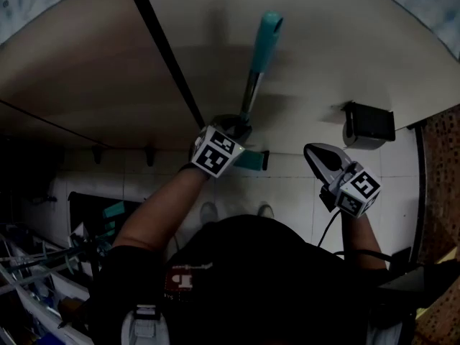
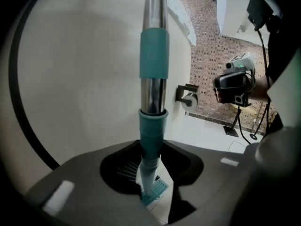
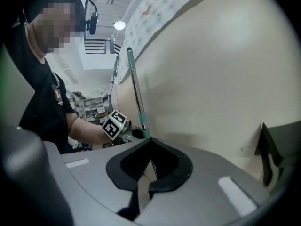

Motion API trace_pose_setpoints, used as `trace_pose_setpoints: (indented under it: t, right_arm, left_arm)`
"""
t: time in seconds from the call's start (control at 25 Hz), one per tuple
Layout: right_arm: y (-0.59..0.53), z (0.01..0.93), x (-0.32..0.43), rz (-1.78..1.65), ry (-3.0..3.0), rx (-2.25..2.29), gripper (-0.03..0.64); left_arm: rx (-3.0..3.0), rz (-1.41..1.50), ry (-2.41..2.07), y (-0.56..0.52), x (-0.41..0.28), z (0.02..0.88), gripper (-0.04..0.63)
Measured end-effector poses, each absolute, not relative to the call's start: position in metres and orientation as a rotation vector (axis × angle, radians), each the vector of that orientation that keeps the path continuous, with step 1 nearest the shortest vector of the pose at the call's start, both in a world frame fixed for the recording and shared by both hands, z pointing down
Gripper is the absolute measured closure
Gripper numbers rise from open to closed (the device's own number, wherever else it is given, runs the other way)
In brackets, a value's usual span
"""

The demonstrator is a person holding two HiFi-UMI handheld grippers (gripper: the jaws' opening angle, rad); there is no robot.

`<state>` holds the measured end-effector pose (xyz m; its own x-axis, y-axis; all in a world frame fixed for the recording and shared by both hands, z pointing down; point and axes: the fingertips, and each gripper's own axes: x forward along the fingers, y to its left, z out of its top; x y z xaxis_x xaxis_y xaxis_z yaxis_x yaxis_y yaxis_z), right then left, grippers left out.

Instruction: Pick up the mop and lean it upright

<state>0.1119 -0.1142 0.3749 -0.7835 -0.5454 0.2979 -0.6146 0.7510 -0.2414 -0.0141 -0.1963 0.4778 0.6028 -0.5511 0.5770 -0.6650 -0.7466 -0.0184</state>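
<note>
The mop has a silver pole [image 1: 251, 85] with a teal grip [image 1: 267, 31] at its top end, and it stands close against the cream wall [image 1: 86, 70]. My left gripper [image 1: 233, 128] is shut on the pole low down, just under a teal collar [image 2: 151, 126]. The teal mop head [image 1: 251, 160] hangs below it. In the right gripper view the pole [image 3: 136, 93] rises beside the left gripper's marker cube [image 3: 115, 124]. My right gripper [image 1: 310, 152] is off to the right of the mop, apart from it. Its jaws meet at the tips [image 3: 145, 185] with nothing between them.
A black toilet-paper holder [image 1: 366, 126] with a roll is fixed low on the wall to the right of the mop. A black strip [image 1: 165, 49] runs slantwise across the wall. Brown mosaic tiles [image 2: 221, 46] cover the right side wall. White floor tiles [image 1: 287, 192] lie below, and clutter [image 1: 43, 264] stands at the left.
</note>
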Motion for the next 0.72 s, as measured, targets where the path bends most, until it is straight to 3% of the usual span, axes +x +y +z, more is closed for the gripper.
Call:
trace_pose_setpoints:
  t: [0.72]
  right_arm:
    - [-0.11, 0.272, 0.091, 0.264, -2.881, 0.856, 0.603]
  left_arm:
    - [2.824, 0.688, -0.947, -0.172, -0.013, 0.286, 0.466]
